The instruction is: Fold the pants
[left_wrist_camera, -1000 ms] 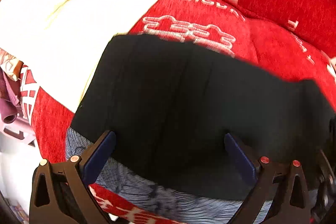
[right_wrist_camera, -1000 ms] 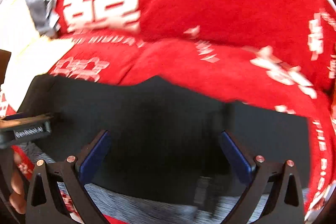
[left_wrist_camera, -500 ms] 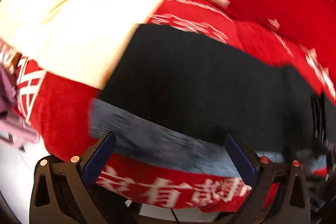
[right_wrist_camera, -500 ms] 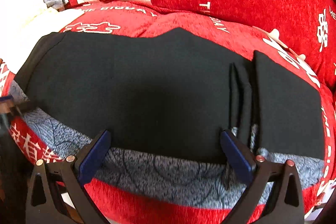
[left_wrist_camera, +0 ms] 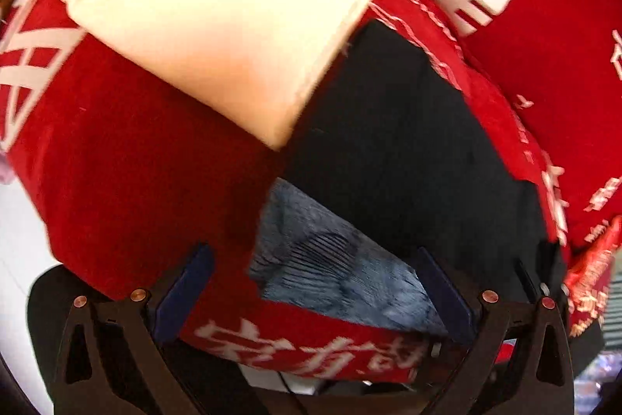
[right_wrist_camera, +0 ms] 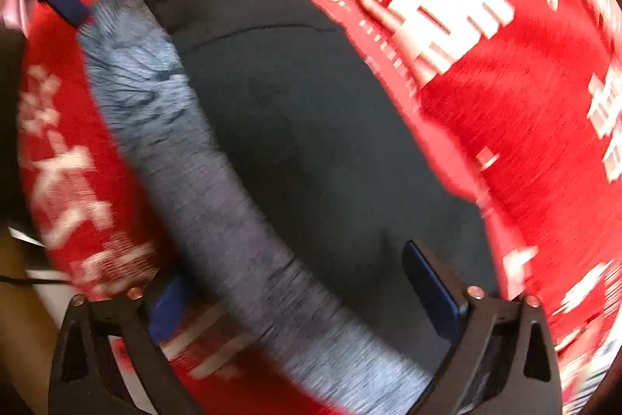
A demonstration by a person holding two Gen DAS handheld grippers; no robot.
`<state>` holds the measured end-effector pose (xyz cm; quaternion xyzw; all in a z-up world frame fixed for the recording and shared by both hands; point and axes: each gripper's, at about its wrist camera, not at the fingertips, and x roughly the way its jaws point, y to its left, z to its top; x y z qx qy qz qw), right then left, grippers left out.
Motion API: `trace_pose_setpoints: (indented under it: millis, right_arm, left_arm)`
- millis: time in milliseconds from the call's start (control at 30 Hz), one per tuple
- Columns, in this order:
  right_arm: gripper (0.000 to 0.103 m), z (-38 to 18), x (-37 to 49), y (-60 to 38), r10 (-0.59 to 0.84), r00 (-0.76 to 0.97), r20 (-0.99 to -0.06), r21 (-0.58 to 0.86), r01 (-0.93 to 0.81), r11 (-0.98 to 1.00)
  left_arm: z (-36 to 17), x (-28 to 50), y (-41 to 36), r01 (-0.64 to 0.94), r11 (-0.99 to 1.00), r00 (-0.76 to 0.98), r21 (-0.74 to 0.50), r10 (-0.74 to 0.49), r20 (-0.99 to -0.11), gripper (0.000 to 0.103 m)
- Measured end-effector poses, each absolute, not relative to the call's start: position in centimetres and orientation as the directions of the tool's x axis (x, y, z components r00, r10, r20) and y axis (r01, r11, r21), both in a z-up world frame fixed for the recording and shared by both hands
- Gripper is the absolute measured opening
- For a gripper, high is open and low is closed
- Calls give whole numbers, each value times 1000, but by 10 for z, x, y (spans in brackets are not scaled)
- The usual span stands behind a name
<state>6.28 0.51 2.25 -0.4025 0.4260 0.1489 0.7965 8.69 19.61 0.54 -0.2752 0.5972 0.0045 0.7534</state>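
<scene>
Both grippers, left (left_wrist_camera: 315, 292) and right (right_wrist_camera: 303, 298), have swung to opposite ends of the black pants (right_wrist_camera: 311, 127), jaws wide open and empty, so looks like another fold's coming.

We see a red cushion (left_wrist_camera: 128, 158) with white lettering; on it lie black pants (left_wrist_camera: 408, 150) at centre right, a grey cloth (left_wrist_camera: 334, 271) below them, and a cream cloth (left_wrist_camera: 217, 10) upper left.

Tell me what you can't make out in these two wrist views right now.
- Black pants, left wrist view: far end cut off behind the right finger.
- Grey-blue cloth, right wrist view: motion blur hides its pattern.
- Cream fabric, left wrist view: overexposed, its kind unclear.
</scene>
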Motion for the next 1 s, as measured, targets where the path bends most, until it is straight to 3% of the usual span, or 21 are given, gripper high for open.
trace_pose_setpoints:
  millis: [100,300,367,433,633,1000]
  right_arm:
    - [69,41,78,-1,-29,515,-857,-384,-600,702]
    - [61,29,69,15,-45,523,-851,-417,-622,663]
    - [38,39,71,11,-13,510,-860,-373,-610,699]
    - [32,59,75,1,36,529,-848,-324,-570,755]
    - [31,85,76,-14,61,584,-809,-305,-506,807]
    - [32,86,77,-18,59,600,-798,-319,-503,803]
  left_arm:
    - [2,90,191,-341,804,271,-488,-413,-870,103]
    - [2,95,193,-367,769,257,-523,-456,-852,103]
    - [1,96,196,-378,741,256,-556,-493,-831,103]
    - [-2,95,204,-401,714,256,-573,-513,-819,103]
    - [-5,112,215,-403,631,242,-663,-625,-742,103]
    - [-6,159,165,-293,699,102,-652,-655,-748,103]
